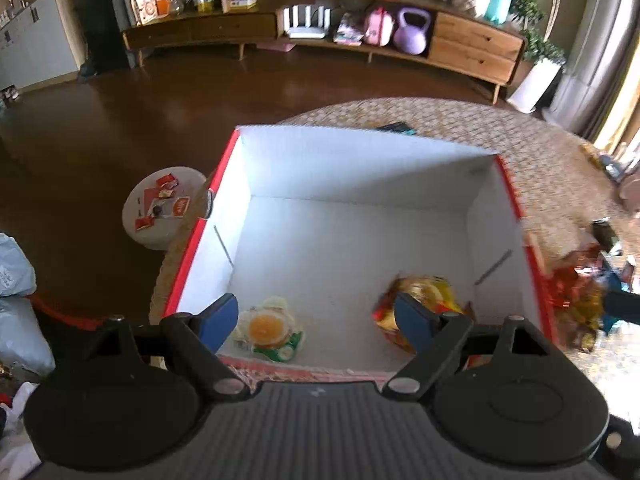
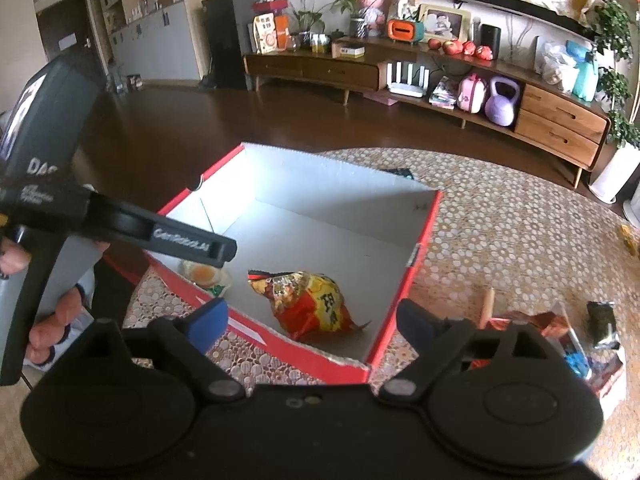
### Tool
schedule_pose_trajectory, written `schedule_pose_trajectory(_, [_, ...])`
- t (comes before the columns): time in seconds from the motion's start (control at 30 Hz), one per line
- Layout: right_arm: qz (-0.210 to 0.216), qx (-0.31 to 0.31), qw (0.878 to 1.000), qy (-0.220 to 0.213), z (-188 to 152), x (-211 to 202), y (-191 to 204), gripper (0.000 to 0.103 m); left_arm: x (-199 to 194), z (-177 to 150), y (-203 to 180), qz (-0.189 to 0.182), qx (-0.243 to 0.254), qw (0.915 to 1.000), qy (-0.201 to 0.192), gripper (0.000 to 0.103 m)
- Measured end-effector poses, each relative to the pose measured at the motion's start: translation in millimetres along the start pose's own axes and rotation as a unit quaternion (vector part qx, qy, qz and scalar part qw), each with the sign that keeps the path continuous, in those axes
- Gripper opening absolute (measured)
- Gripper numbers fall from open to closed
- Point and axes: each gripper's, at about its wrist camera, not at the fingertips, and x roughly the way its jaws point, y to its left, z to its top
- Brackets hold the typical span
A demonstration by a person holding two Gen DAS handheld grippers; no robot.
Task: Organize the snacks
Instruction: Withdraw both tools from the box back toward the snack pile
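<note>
While both tools hang over the red box (image 2: pixel 404 304) | left gripper (image 1: pixel 316 316) wide, empty | right gripper (image 2: pixel 312 320) wide, empty | jelly cup (image 1: pixel 270 330), chip bag (image 2: pixel 312 306) inside | loose snacks (image 2: pixel 568 340) beside it on table (image 2: pixel 500 232)

Matt white cardboard box (image 2: pixel 320 208) with glossy red outside — crinkled shiny foil snack bag (image 2: pixel 316 304) — lacy tablecloth (image 2: pixel 500 232).

One red box (image 2: pixel 400 300) lies ahead of the fingers, holding two snacks: one clear jelly cup (image 1: pixel 267 330) by the left gripper's left finger and one red-yellow bag (image 2: pixel 310 306). Several more wrappers (image 2: pixel 568 340), too jumbled to count, lie beyond the right gripper's right finger.
</note>
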Motion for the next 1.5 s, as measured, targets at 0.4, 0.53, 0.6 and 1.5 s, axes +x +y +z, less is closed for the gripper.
schedule_pose_trajectory(0.4, [0.003, 0.029, 0.998, -0.048, -19, -65, -32, 0.103, -69, -18, -37, -0.051, 0.010, 0.9960, -0.073, 0.088])
schedule_pose_trajectory(0.53, [-0.012, 0.030, 0.997, -0.064, -27, -84, -43, 0.103, -83, -24, -51, -0.073, 0.014, 0.9931, -0.091, 0.092])
schedule_pose_trajectory(0.6, [-0.020, 0.038, 0.997, -0.071, -32, -93, -53, 0.103, -89, -29, -60, -0.084, 0.016, 0.9916, -0.097, 0.092])
schedule_pose_trajectory(1.5, [-0.121, 0.098, 0.985, -0.068, -136, -128, -172, 0.103, -45, -55, -203, -0.125, 0.049, 0.9851, -0.107, 0.103])
